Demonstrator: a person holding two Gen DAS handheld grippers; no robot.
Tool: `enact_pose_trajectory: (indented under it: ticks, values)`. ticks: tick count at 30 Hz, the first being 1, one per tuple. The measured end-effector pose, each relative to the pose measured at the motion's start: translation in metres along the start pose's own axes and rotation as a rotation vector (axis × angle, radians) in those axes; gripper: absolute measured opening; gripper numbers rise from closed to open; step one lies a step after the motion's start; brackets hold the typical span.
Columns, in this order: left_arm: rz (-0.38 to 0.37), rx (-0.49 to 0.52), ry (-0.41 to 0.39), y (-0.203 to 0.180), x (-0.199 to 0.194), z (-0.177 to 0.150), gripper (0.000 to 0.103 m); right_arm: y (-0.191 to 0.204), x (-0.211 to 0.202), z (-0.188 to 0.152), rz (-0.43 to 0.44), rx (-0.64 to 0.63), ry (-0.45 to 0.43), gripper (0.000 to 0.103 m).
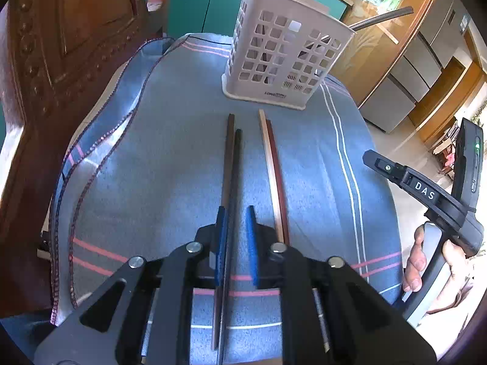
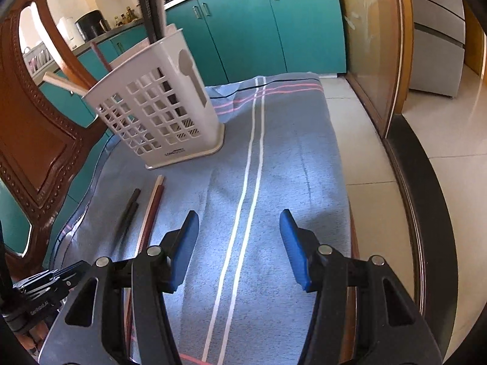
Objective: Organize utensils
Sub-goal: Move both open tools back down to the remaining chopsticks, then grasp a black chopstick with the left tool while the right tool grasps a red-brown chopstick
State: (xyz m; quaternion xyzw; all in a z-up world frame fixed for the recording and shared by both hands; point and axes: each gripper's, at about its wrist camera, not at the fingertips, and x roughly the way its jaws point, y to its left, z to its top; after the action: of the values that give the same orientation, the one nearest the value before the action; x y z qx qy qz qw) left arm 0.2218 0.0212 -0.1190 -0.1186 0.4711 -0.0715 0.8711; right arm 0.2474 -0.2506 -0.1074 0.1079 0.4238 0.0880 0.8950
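The left gripper (image 1: 236, 222), jaws narrowed, straddles the black chopstick (image 1: 233, 182), whose length runs straight ahead toward the white perforated plastic holder (image 1: 283, 57); the half-open, empty right gripper (image 2: 239, 228) sits farther off.

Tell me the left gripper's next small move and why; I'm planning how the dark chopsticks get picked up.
Probably close the left gripper on the dark chopsticks. They lie on the cloth between its pads, but a gap shows beside the right pad, so they do not look gripped yet. Once held, they could go into the utensil holder.
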Motion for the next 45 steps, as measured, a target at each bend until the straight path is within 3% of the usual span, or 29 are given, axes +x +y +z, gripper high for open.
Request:
enact_pose_trajectory:
  ticks: [6,13,15,24,26,28,31,35,38,42,45]
  values:
    - [0.052,0.021,0.027,0.006,0.012,-0.006,0.017,0.021,0.008,-0.005,0.026,-0.091,0.05,0.054]
    - [0.084,0.033,0.047,0.011,0.021,-0.013,0.022,0.083,0.035,-0.024,0.059,-0.301,0.178,0.054]
    - [0.097,0.033,0.044,0.013,0.02,-0.013,0.027,0.094,0.048,-0.029,0.034,-0.319,0.223,0.055]
    - [0.117,0.037,0.031,0.012,0.018,-0.021,0.028,0.106,0.06,-0.025,-0.062,-0.294,0.223,0.055]
    - [0.129,0.051,0.027,0.007,0.018,-0.024,0.025,0.111,0.062,-0.025,-0.117,-0.339,0.227,0.04]
    - [0.165,0.088,0.015,0.001,0.02,-0.028,0.024,0.116,0.062,-0.025,-0.103,-0.376,0.23,0.016]
    - [0.161,0.087,0.012,0.0,0.02,-0.027,0.019,0.113,0.064,-0.021,-0.083,-0.344,0.245,0.007]
    - [0.119,0.062,0.012,0.004,0.019,-0.027,0.01,0.096,0.059,-0.018,-0.032,-0.236,0.228,0.006]
    - [0.098,0.06,0.011,0.002,0.018,-0.029,0.007,0.077,0.047,-0.014,0.054,-0.126,0.203,0.006]
    - [0.073,0.078,0.007,-0.006,0.018,-0.031,0.007,0.052,0.033,-0.011,0.047,-0.003,0.159,0.006]
    - [0.081,0.087,0.003,-0.008,0.016,-0.031,0.007,0.035,0.037,-0.011,0.023,0.034,0.19,0.006]
